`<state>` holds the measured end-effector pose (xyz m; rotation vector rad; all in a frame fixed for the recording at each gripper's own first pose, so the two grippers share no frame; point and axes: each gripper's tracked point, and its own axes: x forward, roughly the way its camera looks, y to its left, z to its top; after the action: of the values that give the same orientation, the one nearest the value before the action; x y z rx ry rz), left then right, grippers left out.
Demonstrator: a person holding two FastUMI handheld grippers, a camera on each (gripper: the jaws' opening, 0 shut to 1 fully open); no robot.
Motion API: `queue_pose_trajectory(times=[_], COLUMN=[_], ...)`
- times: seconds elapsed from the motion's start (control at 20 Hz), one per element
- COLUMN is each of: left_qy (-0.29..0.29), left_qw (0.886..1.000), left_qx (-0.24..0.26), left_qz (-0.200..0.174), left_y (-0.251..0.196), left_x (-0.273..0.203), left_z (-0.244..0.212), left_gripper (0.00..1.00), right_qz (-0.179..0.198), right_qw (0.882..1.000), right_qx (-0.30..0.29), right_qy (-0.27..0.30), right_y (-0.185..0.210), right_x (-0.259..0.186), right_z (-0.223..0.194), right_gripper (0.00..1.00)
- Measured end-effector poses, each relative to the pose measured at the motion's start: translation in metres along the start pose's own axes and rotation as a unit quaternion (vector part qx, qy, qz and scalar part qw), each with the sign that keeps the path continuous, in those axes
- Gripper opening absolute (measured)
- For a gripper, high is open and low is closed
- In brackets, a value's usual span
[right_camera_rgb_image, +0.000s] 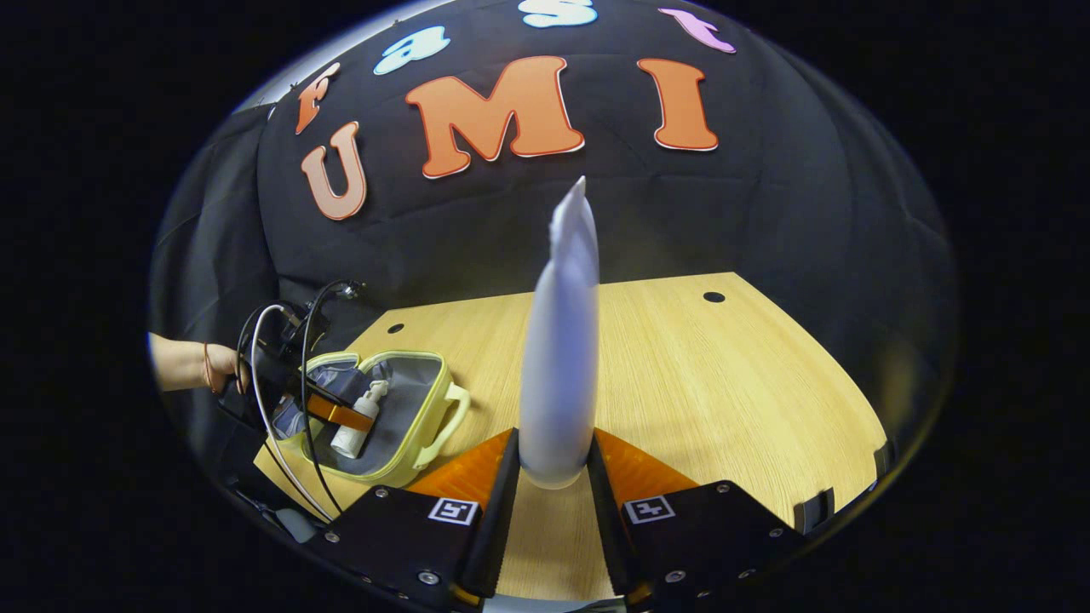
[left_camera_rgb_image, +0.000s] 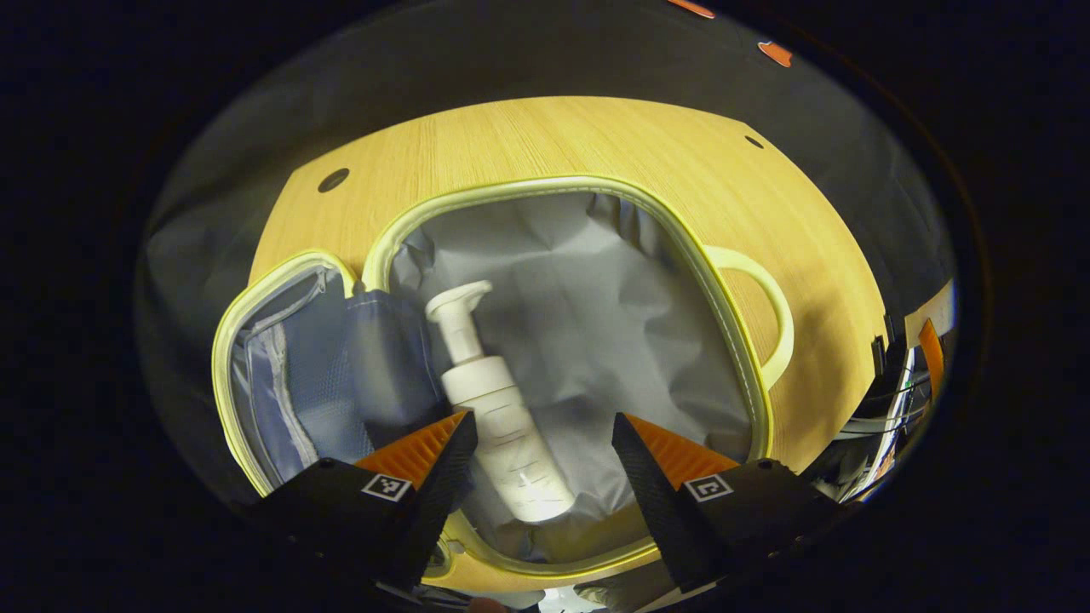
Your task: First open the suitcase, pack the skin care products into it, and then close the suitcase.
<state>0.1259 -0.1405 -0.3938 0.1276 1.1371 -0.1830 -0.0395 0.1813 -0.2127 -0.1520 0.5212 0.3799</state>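
Now pump bottle (left_camera_rgb_image: 502,409) lying lengthwise in suitcase (left_camera_rgb_image: 732,340), tube (right_camera_rgb_image: 560,340) upright in right gripper (right_camera_rgb_image: 552,477)

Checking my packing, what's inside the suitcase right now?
One pump bottle lies on the grey lining of the open suitcase. The near corner sits hidden behind the left claw.

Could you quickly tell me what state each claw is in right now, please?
Left claw: open, above the pump bottle lying in the open suitcase.
Right claw: closed on a white tube, held upright.
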Motion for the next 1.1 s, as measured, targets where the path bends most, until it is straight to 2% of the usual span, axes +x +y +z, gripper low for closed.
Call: queue_pose_trajectory(times=[0.1, 0.3, 0.45, 0.6, 0.65, 0.7, 0.9, 1.1], left_qy=[-0.031, -0.112, -0.175, -0.230, -0.245, -0.258, -0.276, -0.282], left_qw=[0.999, 0.994, 0.985, 0.973, 0.969, 0.965, 0.959, 0.954], left_qx=[0.002, 0.005, -0.005, -0.013, -0.017, -0.021, -0.045, -0.056], left_qz=[0.011, 0.001, 0.006, 0.032, 0.040, 0.047, 0.051, 0.081], left_y=[0.002, 0.004, 0.019, 0.054, 0.067, 0.078, 0.117, 0.162], left_x=[-0.014, -0.055, -0.104, -0.146, -0.159, -0.168, -0.188, -0.189], left_z=[0.009, 0.027, 0.038, 0.037, 0.033, 0.027, -0.003, -0.030], left_gripper=[1.00, 1.00, 1.00, 1.00, 1.00, 1.00, 1.00, 1.00], right_qz=[0.009, 0.039, 0.069, 0.101, 0.113, 0.127, 0.175, 0.187], right_qw=[1.000, 0.999, 0.996, 0.992, 0.989, 0.986, 0.971, 0.955], right_qx=[-0.006, -0.020, -0.038, -0.049, -0.053, -0.055, -0.036, -0.010], right_qy=[0.002, 0.015, 0.034, 0.063, 0.075, 0.088, 0.155, 0.228], right_y=[0.011, 0.043, 0.079, 0.122, 0.138, 0.154, 0.212, 0.242], right_x=[0.000, 0.007, 0.015, 0.029, 0.036, 0.040, 0.063, 0.084], right_z=[0.006, 0.016, 0.019, 0.016, 0.014, 0.012, -0.015, -0.048], right_gripper=[0.48, 0.48, 0.48, 0.48, 0.43, 0.48, 0.48, 0.48])
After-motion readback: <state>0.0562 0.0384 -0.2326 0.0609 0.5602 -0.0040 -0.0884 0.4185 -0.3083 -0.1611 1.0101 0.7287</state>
